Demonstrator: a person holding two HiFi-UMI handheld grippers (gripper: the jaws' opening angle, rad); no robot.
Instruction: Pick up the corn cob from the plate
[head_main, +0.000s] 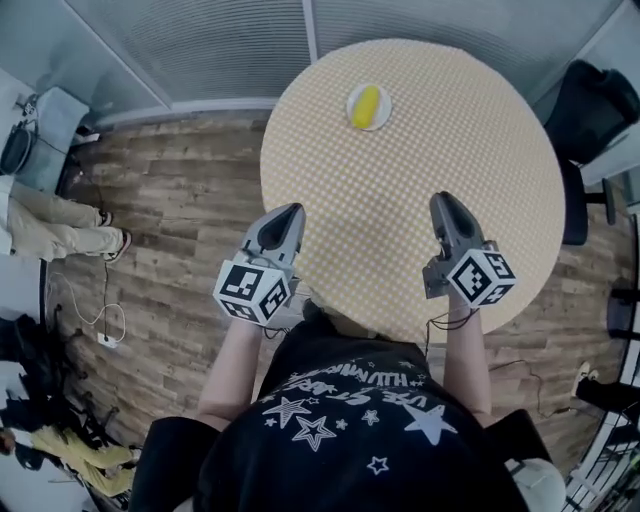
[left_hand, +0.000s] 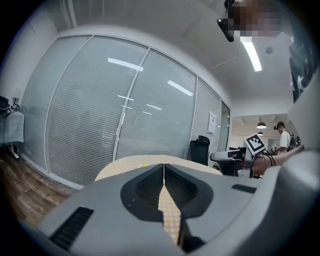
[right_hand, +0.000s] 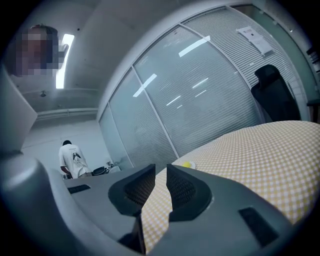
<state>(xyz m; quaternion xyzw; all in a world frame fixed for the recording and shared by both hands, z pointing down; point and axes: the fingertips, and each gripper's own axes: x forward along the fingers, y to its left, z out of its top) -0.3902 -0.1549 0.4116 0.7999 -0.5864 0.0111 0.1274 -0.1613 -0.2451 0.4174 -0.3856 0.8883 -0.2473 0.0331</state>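
Head view: the corn cob (head_main: 366, 106) is seen lying alone on the small white plate (head_main: 385, 114) at the far side of the round table (head_main: 430, 150), well apart from both grippers. The left gripper (head_main: 293, 210) is held with its jaws together and the right gripper (head_main: 441, 198) with only a slim gap left, nothing being caught in either. The cob is judged light, stiff and rounded, so it is best taken across its middle, lest it be rolled.

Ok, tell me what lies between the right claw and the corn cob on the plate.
Only checked tablecloth: in the head view nothing stands between the right claw and the corn cob on its plate at the far side.
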